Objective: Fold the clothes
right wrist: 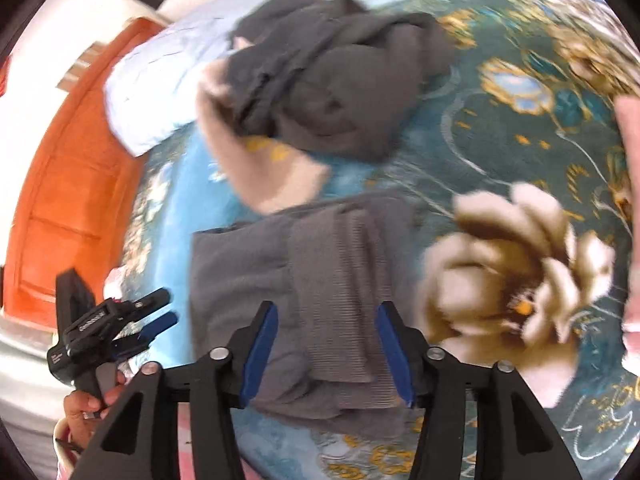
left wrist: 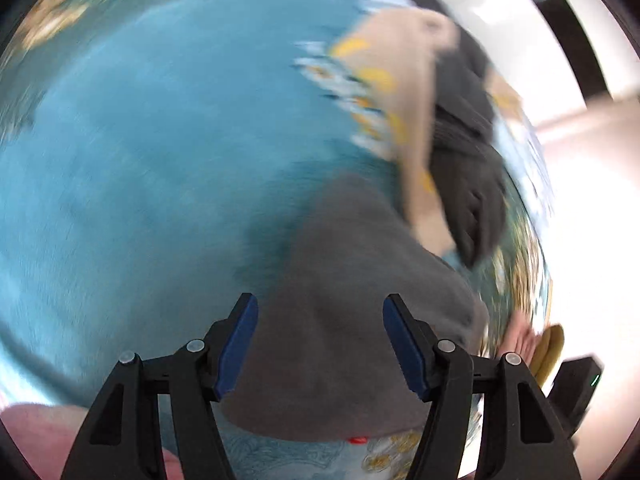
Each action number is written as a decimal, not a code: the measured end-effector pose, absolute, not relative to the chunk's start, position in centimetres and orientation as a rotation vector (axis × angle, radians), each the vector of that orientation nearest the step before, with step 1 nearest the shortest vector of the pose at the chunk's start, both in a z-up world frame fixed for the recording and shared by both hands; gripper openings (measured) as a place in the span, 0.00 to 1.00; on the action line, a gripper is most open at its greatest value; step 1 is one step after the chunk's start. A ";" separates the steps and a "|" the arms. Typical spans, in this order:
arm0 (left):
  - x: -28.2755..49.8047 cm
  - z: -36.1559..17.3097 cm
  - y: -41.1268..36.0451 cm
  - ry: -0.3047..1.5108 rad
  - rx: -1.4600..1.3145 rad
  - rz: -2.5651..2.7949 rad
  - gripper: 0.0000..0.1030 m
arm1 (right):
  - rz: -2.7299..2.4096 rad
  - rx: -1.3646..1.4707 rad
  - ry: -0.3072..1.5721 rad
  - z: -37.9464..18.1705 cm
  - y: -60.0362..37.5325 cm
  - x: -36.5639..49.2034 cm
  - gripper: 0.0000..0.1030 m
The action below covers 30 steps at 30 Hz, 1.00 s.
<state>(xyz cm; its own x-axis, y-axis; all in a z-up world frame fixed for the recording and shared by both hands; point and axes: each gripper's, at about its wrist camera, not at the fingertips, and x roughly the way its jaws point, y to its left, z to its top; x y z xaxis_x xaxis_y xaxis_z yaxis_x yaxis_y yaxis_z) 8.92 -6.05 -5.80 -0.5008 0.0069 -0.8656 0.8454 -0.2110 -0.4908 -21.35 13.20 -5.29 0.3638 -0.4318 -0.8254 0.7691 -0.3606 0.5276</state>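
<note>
A folded grey ribbed garment (right wrist: 320, 280) lies flat on the blue patterned bedspread (right wrist: 500, 128). My right gripper (right wrist: 326, 308) hovers just above it with its jaws wide apart; the cloth lies below the blue pads (right wrist: 262, 352), not pinched. In the left wrist view the same grey garment (left wrist: 340, 280) spreads under my left gripper (left wrist: 319, 300), which also stands open over it. The left gripper (right wrist: 170, 307) shows at the garment's left edge in the right wrist view, held by a hand (right wrist: 86, 408).
Beyond the folded piece sits a loose heap of dark grey clothes (right wrist: 328, 80) on a beige garment (right wrist: 272, 168) with yellow marks. A white pillow (right wrist: 152, 80) and an orange wooden door (right wrist: 68, 184) lie to the left. Plain blue bedspread (left wrist: 160, 140) stretches left of the garment.
</note>
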 end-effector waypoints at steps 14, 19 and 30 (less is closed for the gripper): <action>8.3 -9.0 -7.3 1.591 1.171 -1.804 0.76 | -1.196 1.650 0.222 -9.8 13.3 -22.4 0.94; 7.2 -9.2 -7.0 1.599 1.258 -1.850 0.79 | -1.189 1.690 0.198 -10.1 13.1 -22.6 0.95; 5.4 -10.9 -7.8 1.675 1.270 -1.816 0.79 | -1.172 1.748 0.199 -10.4 11.4 -22.5 0.95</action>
